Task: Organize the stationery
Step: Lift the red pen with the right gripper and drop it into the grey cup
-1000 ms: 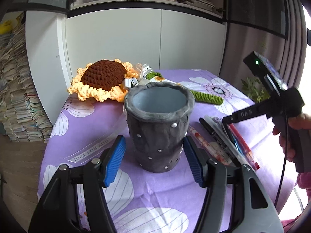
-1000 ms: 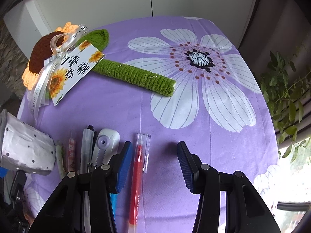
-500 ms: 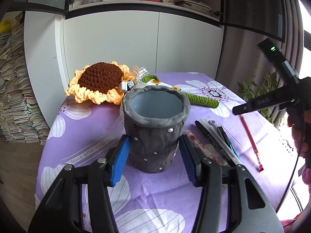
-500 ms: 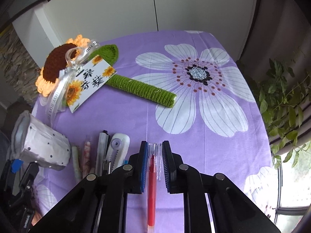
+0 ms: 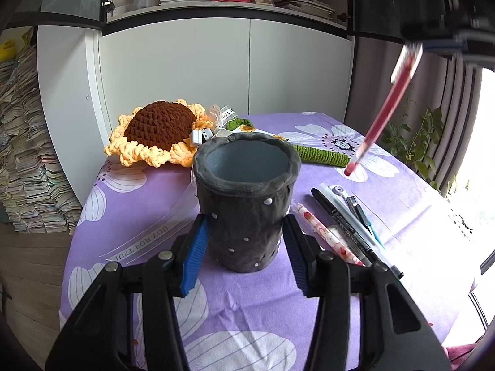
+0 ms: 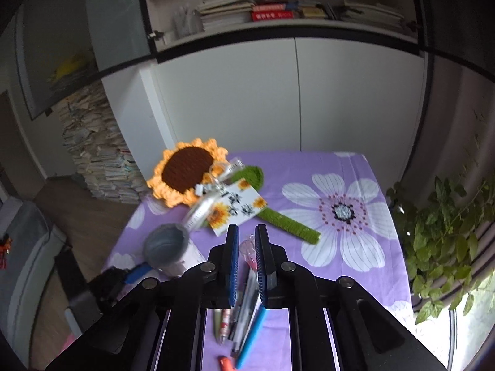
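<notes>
Our left claw (image 5: 246, 249) grips the dark felt pen cup (image 5: 247, 198), upright on the table (image 5: 139, 191). Our right claw (image 6: 247, 238), just closed, pinches the red pen (image 5: 382, 114), hanging tip-down in the air right of the cup; its cap looks blurred. Other pens (image 5: 343, 225) lie beside the cup.

The table (image 5: 130, 204) under a purple floral cloth bears a grey pen pot (image 5: 247, 204), loose pens (image 5: 346, 225) and a crocheted sunflower (image 5: 157, 133).
</notes>
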